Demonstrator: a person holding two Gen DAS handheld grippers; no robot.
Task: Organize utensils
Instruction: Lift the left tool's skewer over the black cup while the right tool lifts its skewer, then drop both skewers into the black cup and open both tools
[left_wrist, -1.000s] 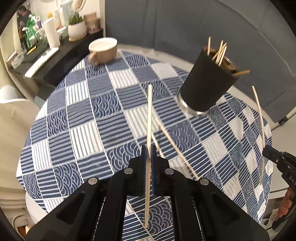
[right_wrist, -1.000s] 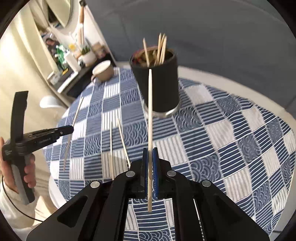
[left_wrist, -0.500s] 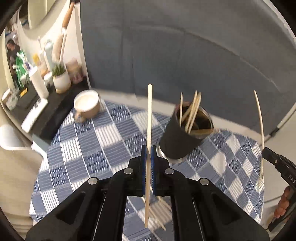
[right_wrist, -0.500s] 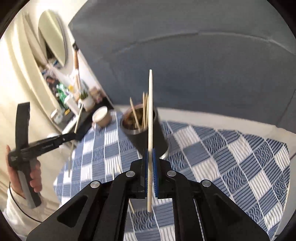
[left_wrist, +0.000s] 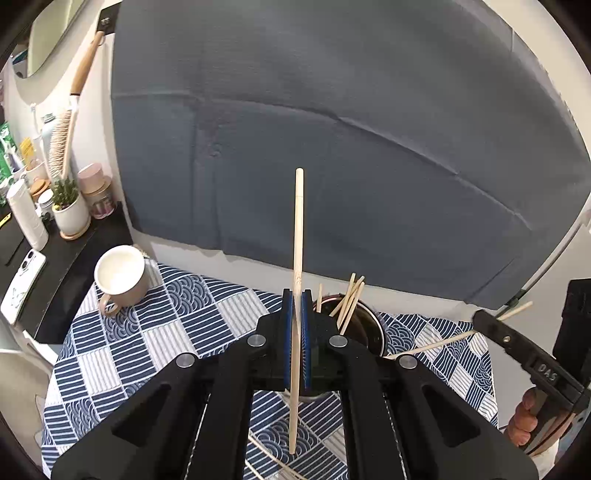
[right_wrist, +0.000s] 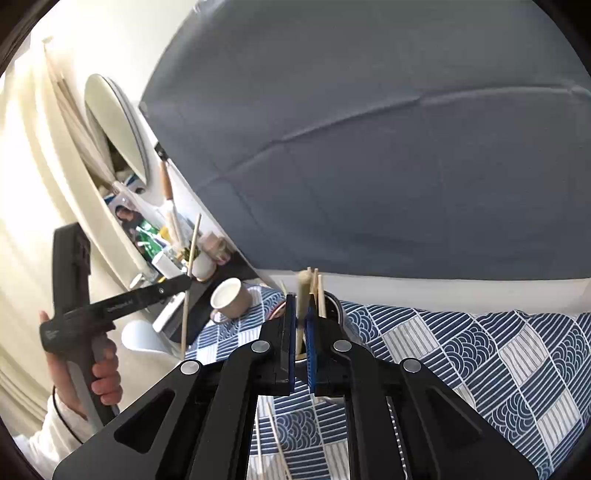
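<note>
I had each hand-held gripper near the dark holder cup. The left hand-held gripper clenched an upright chopstick beside its rim; the right hand-held gripper, directly above it, looked slightly parted around a blurred stick.

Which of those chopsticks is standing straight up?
The tall upright chopstick pinched in the left claw; others lean inside the black cup or lie flat on the tablecloth.

Black gripper arms, silver screws, blue-padded jaws, white sleeve.
</note>
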